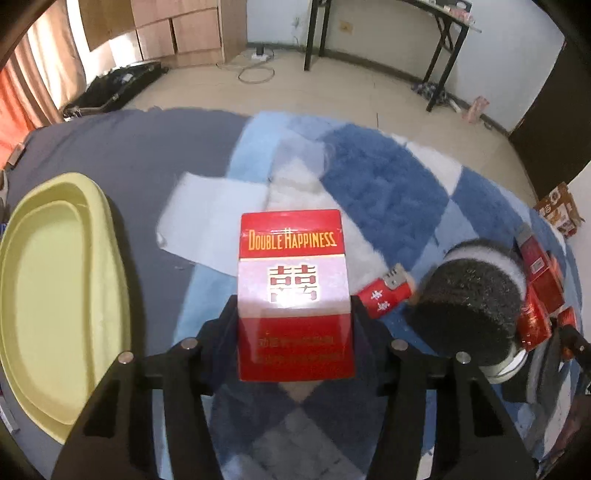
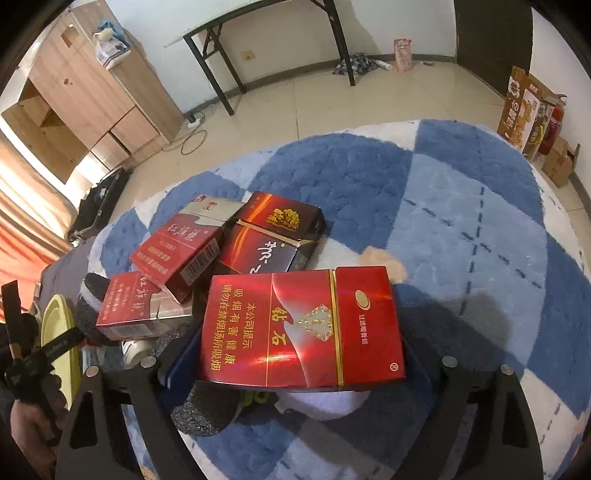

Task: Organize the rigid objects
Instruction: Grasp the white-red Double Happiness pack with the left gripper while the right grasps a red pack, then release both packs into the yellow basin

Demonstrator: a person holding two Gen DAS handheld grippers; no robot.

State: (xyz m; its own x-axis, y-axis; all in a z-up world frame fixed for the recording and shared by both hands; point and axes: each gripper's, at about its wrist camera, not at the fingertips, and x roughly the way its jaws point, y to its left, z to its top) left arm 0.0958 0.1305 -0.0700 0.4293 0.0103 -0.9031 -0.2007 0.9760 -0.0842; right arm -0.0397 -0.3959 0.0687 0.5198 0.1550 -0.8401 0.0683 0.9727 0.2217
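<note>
Left tongs [image 1: 295, 314] clamp a red pack [image 1: 293, 291] near the tray [image 1: 55, 280]; right tongs [image 2: 303, 354] pinch another pack [image 2: 303, 328] (glossy), which may slip.

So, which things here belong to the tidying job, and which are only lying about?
For the job:
- Double Happiness pack, held in the left jaws
- red diamond pack, held in the right jaws
- dark red pack
- yellow-green tray

Lying about:
- blue checked rug
- folding table
- wooden cabinet
</note>
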